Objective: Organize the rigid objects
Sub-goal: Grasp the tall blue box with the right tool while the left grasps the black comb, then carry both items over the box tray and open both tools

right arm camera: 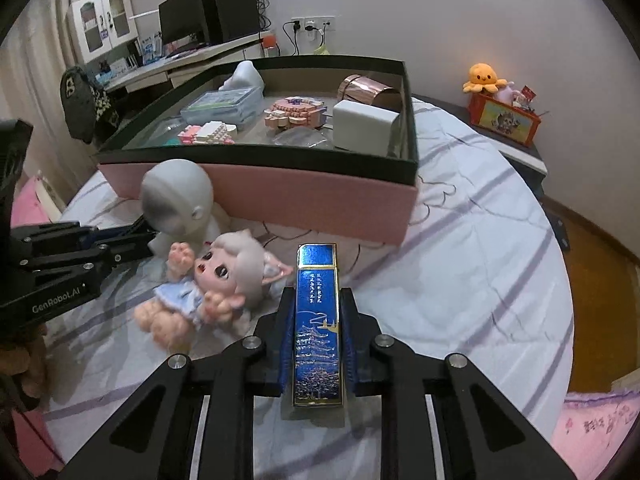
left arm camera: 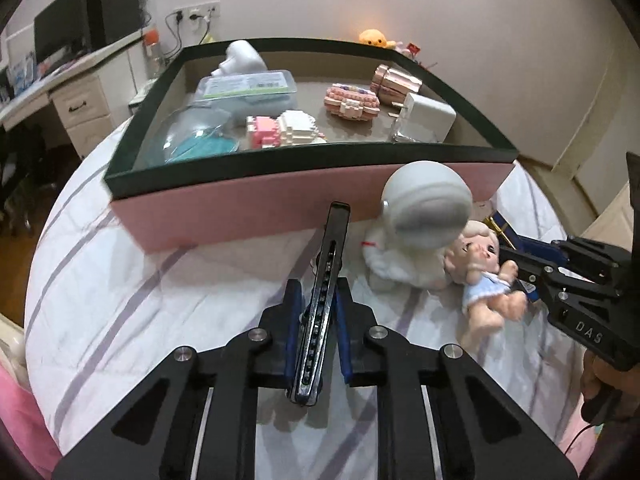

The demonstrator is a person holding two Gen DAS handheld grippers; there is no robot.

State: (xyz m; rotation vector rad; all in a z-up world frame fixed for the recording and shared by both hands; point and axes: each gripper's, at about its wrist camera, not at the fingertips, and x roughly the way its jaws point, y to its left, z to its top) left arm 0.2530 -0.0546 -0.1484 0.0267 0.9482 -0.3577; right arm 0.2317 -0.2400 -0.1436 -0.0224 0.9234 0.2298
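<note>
My left gripper [left arm camera: 318, 300] is shut on a black harmonica [left arm camera: 324, 292], held edge-up above the bed. My right gripper [right arm camera: 316, 304] is shut on a blue and gold rectangular case [right arm camera: 317, 324]; it also shows in the left wrist view [left arm camera: 532, 268]. A pink box with a dark green rim [left arm camera: 256, 196] [right arm camera: 280, 192] stands ahead on the bed. It holds brick models [left arm camera: 352, 102], a white charger [left arm camera: 430, 114], a clear plastic case [left arm camera: 248, 90] and other items. A white astronaut figure [left arm camera: 424, 216] [right arm camera: 176, 200] and a doll [left arm camera: 484, 272] [right arm camera: 216, 284] lie in front of the box.
The bed has a white sheet with purple stripes [left arm camera: 160, 300]. A desk with a monitor [left arm camera: 64, 32] stands at the back left. A nightstand with an orange octopus plush [right arm camera: 484, 76] and a red box [right arm camera: 504, 118] is at the right. Wooden floor [right arm camera: 600, 280] lies right of the bed.
</note>
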